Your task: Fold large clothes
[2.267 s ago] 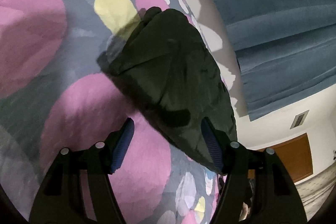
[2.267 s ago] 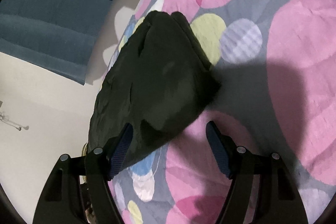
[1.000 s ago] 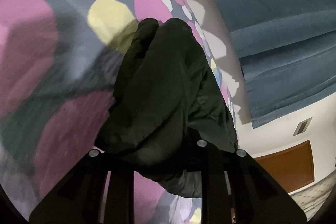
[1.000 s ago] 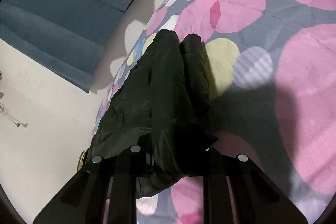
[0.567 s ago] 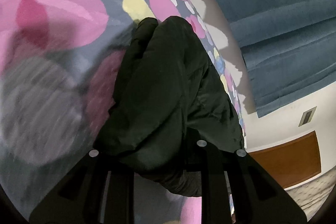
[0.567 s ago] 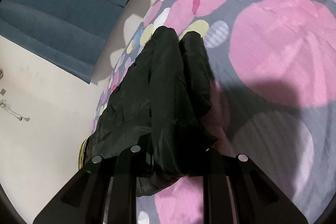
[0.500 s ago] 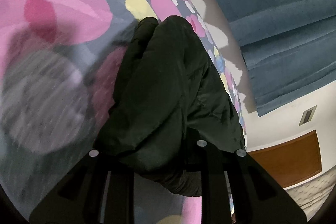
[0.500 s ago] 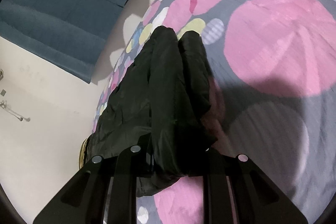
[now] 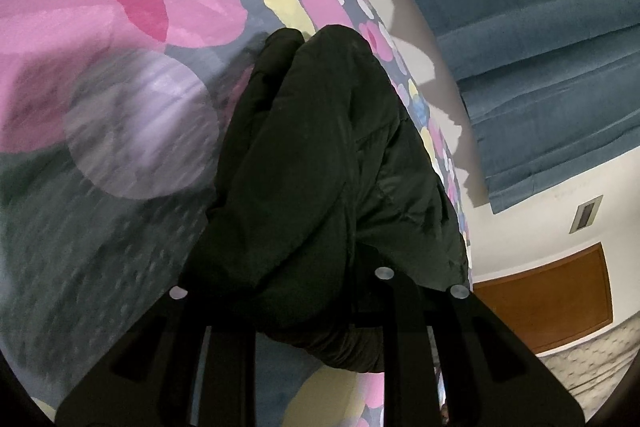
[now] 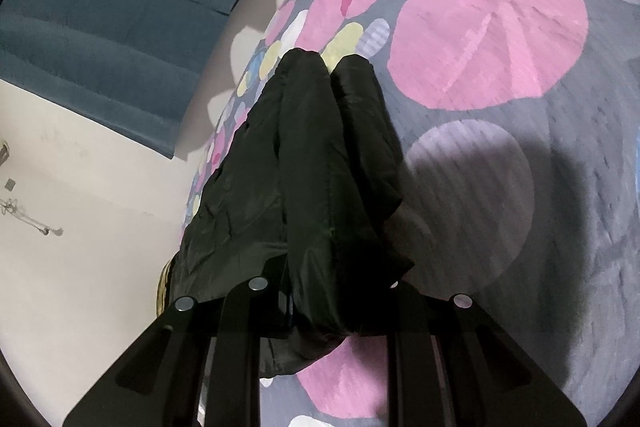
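Left hand-held gripper (image 9: 304, 291): jaws drawn in and pinching a thick bunch of the black garment (image 9: 320, 155); the pads themselves are buried in the cloth. From the grip the fabric runs forward in two padded folds side by side, rounded at the far end, with a crinkled, slightly glossy layer spreading off to the right.

Right hand-held gripper (image 10: 328, 303): likewise pressed in on the black garment (image 10: 316, 167), the cloth bulging above and below the jaws, a loose flap hanging beneath. Two parallel folds extend ahead; a wrinkled layer trails off to the left.

The garment is gathered up at both grips; whether its far end touches the surface below cannot be told.

Beneath it lies a bed cover (image 10: 500, 27), grey with large pink, yellow, lilac and blue ovals (image 9: 100, 27); parts of it are blurred. Beyond the bed edge: blue curtain (image 9: 540, 27), pale wall (image 10: 80, 227), a brown wooden panel (image 9: 552, 295) low on the wall.
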Motion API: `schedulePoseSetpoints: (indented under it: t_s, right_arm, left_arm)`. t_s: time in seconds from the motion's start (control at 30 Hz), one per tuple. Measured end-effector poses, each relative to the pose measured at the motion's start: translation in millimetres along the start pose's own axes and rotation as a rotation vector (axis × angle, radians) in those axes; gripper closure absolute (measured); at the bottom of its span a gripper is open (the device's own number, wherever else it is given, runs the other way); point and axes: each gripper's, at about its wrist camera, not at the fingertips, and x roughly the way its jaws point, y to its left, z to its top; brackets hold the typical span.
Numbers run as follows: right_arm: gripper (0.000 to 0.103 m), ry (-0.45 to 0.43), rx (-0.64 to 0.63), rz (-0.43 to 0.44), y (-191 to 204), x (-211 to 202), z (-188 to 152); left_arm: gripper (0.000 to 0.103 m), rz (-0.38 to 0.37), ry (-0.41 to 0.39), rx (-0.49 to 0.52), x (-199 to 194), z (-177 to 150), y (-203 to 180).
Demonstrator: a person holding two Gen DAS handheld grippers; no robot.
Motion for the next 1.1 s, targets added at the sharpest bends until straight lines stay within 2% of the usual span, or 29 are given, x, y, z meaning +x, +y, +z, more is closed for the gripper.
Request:
schedulePoseSetpoints:
  t_s: [0.27, 0.37, 0.7, 0.83, 0.97, 1.03, 1.1]
  right_arm:
    - [0.082, 0.012, 0.024, 0.014, -11.5, 9.0, 4.9]
    - [0.078, 0.013, 0.048, 0.029, -16.6, 8.8, 5.4]
    - [0.067, -0.047, 0.082, 0.024, -29.0, -14.8, 3.0]
    - [0.064, -0.118, 0.093, -0.032, -36.1, -31.6, 10.6]
    - [0.064, -0.188, 0.033, -0.08, -17.4, -50.7, 21.0]
    - [0.064, -0.201, -0.026, -0.061, 7.1, -52.9, 27.8]
    - [0.06, -0.162, -0.086, -0.018, 36.0, -44.0, 33.7]
  left_arm:
    - [0.082, 0.005, 0.018, 0.002, 8.9, 2.8, 8.0]
    - [0.076, 0.013, 0.018, 0.012, 5.8, 1.8, 8.0]
    - [0.049, 0.127, -0.066, 0.067, -23.2, 0.4, 19.4]
    - [0.048, 0.138, -0.092, 0.044, -33.7, 6.7, 29.2]
    - [0.048, 0.172, -0.165, 0.08, -51.8, 16.1, 25.6]
    - [0.048, 0.171, -0.193, 0.125, -60.2, 23.4, 20.0]
    - [0.04, 0.152, -0.196, 0.161, -62.7, 29.7, 12.6]
